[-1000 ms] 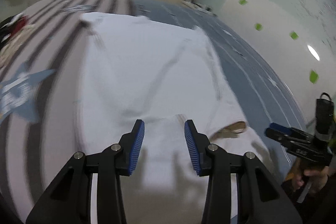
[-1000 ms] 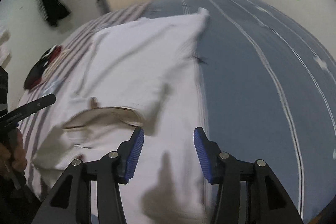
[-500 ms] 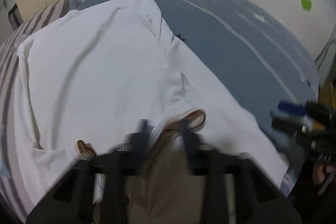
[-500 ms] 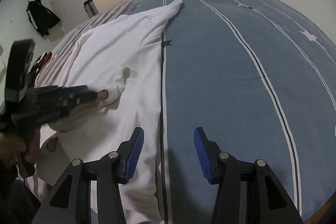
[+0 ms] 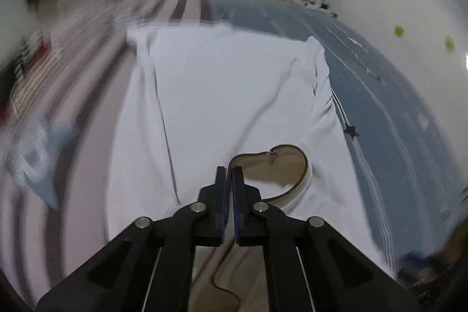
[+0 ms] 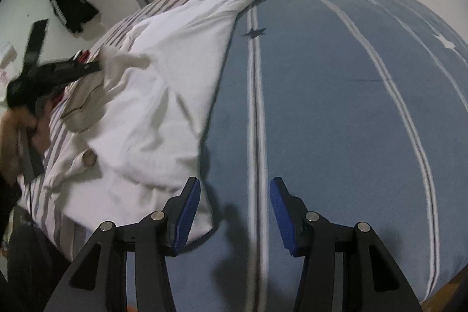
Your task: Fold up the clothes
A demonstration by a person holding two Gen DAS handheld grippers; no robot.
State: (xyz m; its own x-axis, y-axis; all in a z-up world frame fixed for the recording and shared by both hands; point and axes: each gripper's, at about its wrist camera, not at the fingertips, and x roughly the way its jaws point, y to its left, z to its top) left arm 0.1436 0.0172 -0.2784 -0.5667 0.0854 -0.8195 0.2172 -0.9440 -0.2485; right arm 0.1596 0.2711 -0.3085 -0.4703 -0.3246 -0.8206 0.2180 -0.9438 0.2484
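We see a white shirt (image 5: 228, 95) spread flat and creased on the bed, its tan-lined collar (image 5: 280, 165) nearest us.

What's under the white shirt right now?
The white shirt lies on the bed cover: blue with white stripes at its right edge, grey-striped at its left. Whatever is beneath the shirt's middle is covered and cannot be seen.

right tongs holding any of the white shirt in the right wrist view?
No. The right tongs stand open over the blue striped bedspread, with the white cotton shirt only beside the left pad.
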